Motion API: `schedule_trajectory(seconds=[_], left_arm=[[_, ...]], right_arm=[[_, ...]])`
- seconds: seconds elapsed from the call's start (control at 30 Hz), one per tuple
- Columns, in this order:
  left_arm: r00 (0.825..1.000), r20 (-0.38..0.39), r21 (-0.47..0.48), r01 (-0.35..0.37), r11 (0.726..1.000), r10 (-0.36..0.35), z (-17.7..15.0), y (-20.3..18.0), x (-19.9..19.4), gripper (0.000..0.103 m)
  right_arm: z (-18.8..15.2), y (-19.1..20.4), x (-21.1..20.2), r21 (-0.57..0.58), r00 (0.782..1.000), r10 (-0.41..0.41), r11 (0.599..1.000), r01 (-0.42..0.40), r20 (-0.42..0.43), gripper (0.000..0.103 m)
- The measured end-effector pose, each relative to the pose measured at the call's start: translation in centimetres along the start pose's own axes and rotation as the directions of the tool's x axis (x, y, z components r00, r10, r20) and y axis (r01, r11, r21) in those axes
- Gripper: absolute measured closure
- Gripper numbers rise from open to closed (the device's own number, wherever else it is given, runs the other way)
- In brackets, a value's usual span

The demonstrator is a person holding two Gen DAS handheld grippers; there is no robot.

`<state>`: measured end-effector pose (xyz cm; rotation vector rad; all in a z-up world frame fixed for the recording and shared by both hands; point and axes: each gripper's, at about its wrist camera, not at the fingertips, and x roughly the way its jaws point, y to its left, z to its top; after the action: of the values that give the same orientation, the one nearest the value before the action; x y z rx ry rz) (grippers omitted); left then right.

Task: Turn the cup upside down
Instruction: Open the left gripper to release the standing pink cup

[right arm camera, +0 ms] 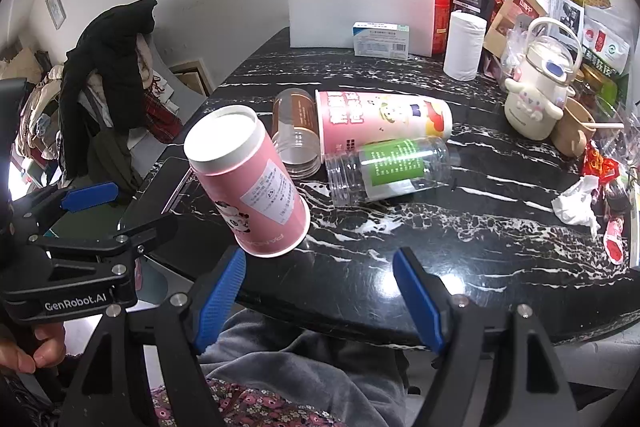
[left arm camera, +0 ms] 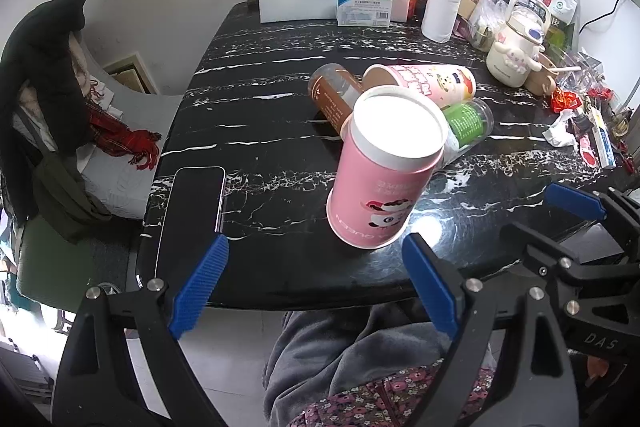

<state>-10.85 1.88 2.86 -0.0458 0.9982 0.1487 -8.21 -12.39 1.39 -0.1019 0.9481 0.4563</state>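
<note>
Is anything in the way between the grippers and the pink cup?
Nothing visible. The pink cup stands near the table edge, with bare tabletop between it and the open left hand-held gripper and right hand-held gripper. The other containers lie behind it.

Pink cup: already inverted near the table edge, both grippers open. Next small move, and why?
Probably back both grippers off. The pink cup stands alone, text upside down, white base up, and the left gripper and right gripper are open, off it. Three containers behind still lie sideways.
</note>
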Motion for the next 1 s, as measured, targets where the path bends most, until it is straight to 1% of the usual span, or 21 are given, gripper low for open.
schedule_trajectory(seconds=[0.73, 1.0], left_arm=[[1.0, -0.007, -0.002, 0.002, 1.0, -0.002, 0.27, 0.19, 0.24, 0.015], [1.0, -0.004, 0.001, 0.016, 1.0, -0.016, 0.49, 0.01, 0.19, 0.015]], right_arm=[[0.2, -0.6, 0.23, 0.012, 1.0, -0.004, 1.0, 0.004, -0.011, 0.027], [0.28, -0.78, 0.14, 0.015, 1.0, -0.007, 1.0, 0.008, -0.012, 0.027]])
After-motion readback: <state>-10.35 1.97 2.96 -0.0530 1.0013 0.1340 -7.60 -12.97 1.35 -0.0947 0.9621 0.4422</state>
